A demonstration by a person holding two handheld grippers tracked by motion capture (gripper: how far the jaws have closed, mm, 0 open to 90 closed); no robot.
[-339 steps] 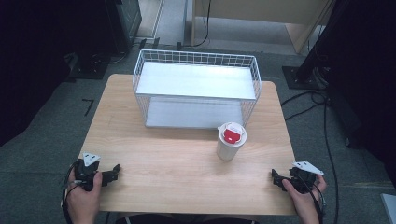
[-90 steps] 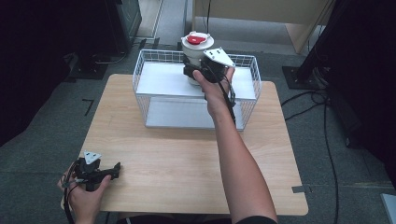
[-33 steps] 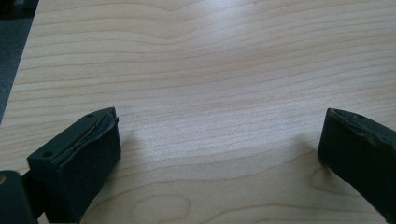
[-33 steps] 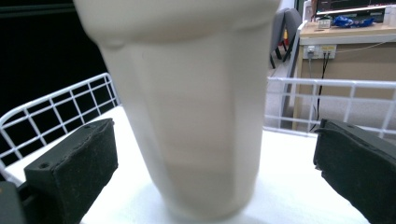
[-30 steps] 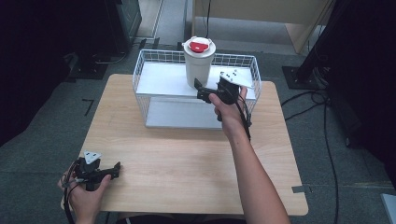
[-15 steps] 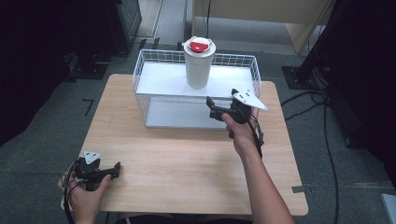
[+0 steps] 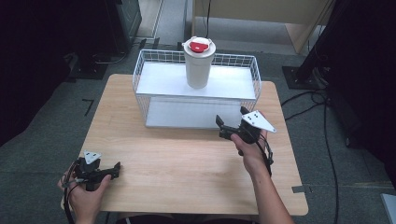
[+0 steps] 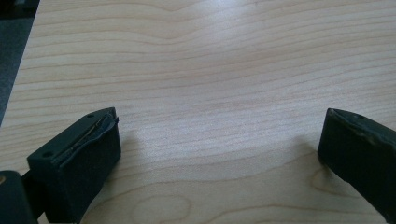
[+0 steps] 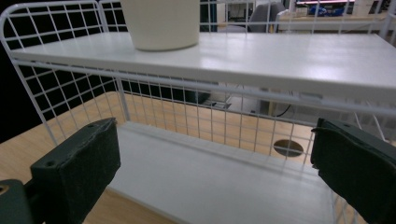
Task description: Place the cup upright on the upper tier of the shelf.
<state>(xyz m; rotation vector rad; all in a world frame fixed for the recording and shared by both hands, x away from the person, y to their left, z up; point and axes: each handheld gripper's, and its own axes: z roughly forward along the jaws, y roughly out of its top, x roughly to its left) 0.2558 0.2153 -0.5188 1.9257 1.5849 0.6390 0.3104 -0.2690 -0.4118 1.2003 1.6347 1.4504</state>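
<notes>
**Observer:** Where does the cup stand?

**Operator:** I see the white cup with its red-marked lid upright on the upper shelf of the wire rack, near the back rail and a little left of the shelf's middle. Its base sits flat on the white board, which I judge a stable spot: the rail behind the cup keeps it from sliding off the far side.

**Observer:** And your right gripper?

**Operator:** The right gripper hangs just in front of the rack's front right corner, apart from the cup and touching nothing. Its fingers stand wide apart with only air between them. In the right gripper view I look along them into the rack, with the cup's base up on the shelf, so nothing is in the grasp.

**Observer:** Why is the left one so far off?

**Operator:** The left gripper rests low at the near left corner of the bench, well apart from the rack. Its fingers are spread too, over bare wood. I'd say it is parked there to stay clear of the rack's front.

**Observer:** So what's left?

**Operator:** Judging by how things lie, the cup is placed; the right hand only needs to come clear of the rack.
</notes>
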